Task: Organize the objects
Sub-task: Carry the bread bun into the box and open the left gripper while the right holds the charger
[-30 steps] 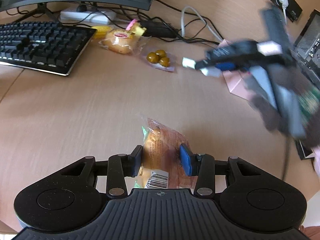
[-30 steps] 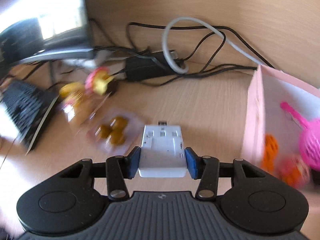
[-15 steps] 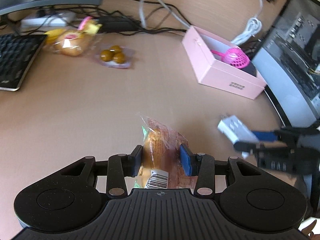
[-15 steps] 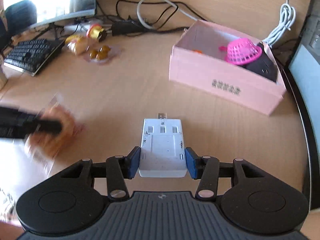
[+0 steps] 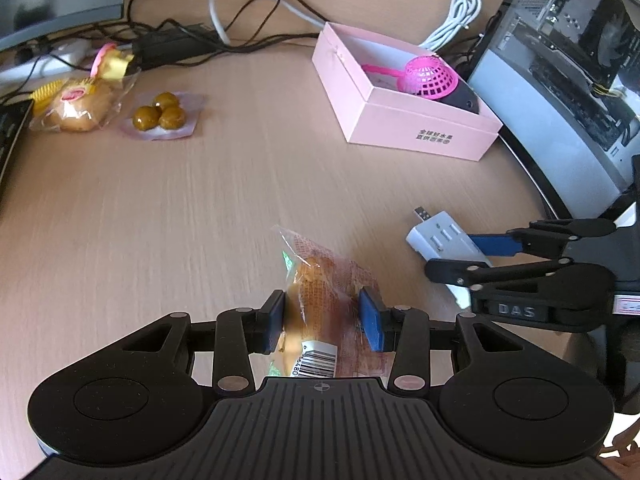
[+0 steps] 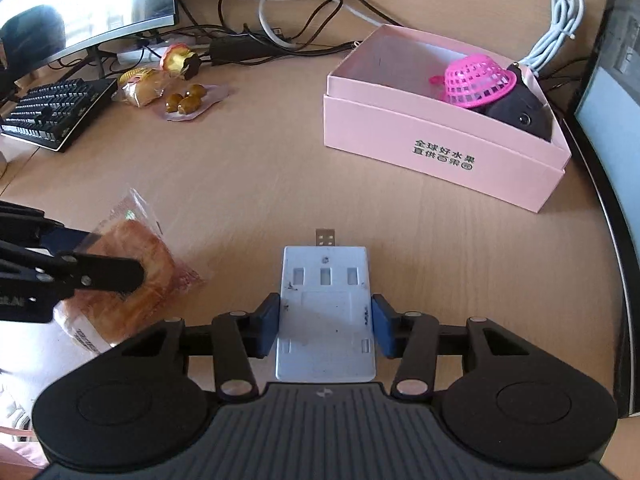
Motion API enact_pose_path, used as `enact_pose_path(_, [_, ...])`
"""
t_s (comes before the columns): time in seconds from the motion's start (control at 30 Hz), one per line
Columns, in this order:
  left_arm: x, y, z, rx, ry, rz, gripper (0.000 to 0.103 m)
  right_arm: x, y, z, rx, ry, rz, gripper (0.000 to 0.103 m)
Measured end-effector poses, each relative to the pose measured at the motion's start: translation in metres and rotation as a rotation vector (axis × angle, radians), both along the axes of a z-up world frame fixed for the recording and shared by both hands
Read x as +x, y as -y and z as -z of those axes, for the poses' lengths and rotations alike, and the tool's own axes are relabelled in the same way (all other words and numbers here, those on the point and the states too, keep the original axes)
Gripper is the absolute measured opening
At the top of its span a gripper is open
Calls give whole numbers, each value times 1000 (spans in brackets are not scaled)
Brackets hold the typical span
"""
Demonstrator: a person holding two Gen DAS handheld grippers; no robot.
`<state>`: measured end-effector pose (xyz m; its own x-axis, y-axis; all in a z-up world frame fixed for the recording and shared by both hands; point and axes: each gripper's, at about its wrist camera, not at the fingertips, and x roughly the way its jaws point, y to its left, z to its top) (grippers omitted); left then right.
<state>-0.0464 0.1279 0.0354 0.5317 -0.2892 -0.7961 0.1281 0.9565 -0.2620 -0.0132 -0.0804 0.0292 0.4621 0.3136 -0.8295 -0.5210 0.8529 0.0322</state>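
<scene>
The left gripper (image 5: 322, 316) clamps a wrapped bun (image 5: 320, 280); the right gripper (image 6: 326, 326) clamps a white USB hub (image 6: 326, 316) — pink box (image 6: 440, 148) at one o'clock. Slick wrapper could slip; hands side by side might collide.

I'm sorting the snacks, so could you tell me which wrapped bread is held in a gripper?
The orange-wrapped bread with the barcode, clamped in the left gripper; the other lies on the desk.
</scene>
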Motion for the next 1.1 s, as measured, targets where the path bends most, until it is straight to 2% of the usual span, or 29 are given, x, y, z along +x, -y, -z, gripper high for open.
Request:
enact_pose_path(0.13, [0,-1,0,-21,-18,4,44,-11,13,-25,23,19,-23,47])
enact_pose_path(0.3, [-4,8,-2,-62,-42,58,37,-17,44,-49,51,46,34,47])
enact_pose_path(0.53, [5,39,-21,-79,6,164,34,-21,76,-55,61,89,145,47])
enact_pose_path(0.67, [20,45,-49,-98,74,187,34,-25,90,-50,68,85,190,47])
enact_pose_path(0.8, [43,44,-90,-119,169,197,34,-29,100,-48,92,86,229,47])
enact_pose_path(1.0, [116,57,-154,-133,312,152,34,-34,110,-53,132,107,272,47])
enact_pose_path(1.1, [152,72,-174,-125,362,135,34,-35,113,-55,150,122,288,47])
